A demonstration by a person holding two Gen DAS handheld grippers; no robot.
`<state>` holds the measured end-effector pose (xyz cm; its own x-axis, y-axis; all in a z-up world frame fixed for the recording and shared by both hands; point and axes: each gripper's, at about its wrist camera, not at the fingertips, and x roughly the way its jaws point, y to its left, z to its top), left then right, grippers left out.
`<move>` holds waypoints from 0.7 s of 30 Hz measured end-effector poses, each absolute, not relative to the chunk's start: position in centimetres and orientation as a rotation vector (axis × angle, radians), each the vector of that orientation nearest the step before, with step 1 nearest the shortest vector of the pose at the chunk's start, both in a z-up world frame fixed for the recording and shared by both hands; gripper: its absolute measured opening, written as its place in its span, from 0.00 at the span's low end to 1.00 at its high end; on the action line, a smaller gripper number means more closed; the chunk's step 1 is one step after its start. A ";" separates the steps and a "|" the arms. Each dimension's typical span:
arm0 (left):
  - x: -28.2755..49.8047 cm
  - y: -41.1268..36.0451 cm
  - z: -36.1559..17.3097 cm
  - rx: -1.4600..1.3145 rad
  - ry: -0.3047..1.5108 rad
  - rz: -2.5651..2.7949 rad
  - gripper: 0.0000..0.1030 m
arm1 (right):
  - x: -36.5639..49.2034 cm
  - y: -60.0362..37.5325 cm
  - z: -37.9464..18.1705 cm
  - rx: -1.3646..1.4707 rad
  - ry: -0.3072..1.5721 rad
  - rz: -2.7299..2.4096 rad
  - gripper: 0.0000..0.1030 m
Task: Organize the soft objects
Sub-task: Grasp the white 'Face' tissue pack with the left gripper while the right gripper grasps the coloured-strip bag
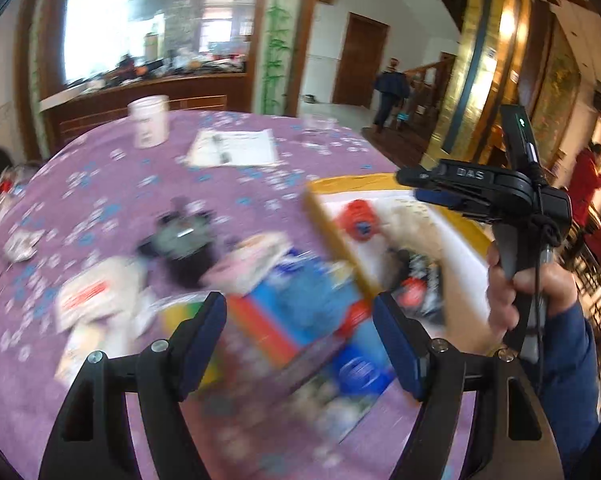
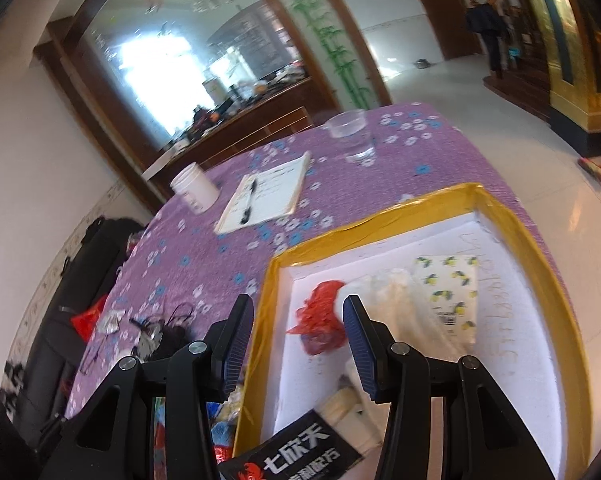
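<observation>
Left gripper (image 1: 299, 340) jaws wide apart, nothing held; it hangs over a blurred heap of soft packets (image 1: 292, 304) at lower centre of the left wrist view. Heavy motion blur, so the count in that heap can't be told. A dark bundle (image 1: 180, 240) lies just beyond it, mid-left.

Right gripper (image 2: 298, 344) jaws also wide, holding nothing, straddling the near-left wall of the yellow-rimmed tray (image 2: 540, 280). In the left view the right gripper shows at right edge, with the right hand (image 1: 528, 292) on its handle.

Inside the tray, right wrist view:
- 1 red plastic bag (image 2: 320, 312), between the jaws
- 1 white crumpled bag (image 2: 396, 296), touching the red one
- 1 lemon-print packet (image 2: 452, 292), right of centre
- 1 black packet (image 2: 296, 456) with Chinese lettering, leaning over the near rim at the bottom edge
- pale items near it, unclear.

Rest of the purple floral tabletop (image 2: 204, 256), upper half of frame: 1 notepad (image 2: 272, 192) with 1 pen (image 2: 248, 200) on it, 1 white cup (image 2: 194, 192) left of it, 1 clear glass (image 2: 350, 134) at the far edge. All well apart from the tray.
</observation>
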<state>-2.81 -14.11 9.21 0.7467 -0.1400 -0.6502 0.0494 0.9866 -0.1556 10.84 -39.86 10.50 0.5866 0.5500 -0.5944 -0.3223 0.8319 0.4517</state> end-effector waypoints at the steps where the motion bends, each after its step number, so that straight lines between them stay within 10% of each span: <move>1: -3.6 -12.8 9.0 -0.141 0.719 -0.084 0.72 | 10.7 -39.4 10.4 0.302 0.797 0.527 0.49; 21: -4.4 1.2 3.1 -0.253 0.888 0.145 0.78 | -4.2 -25.2 6.7 0.093 0.787 0.908 0.62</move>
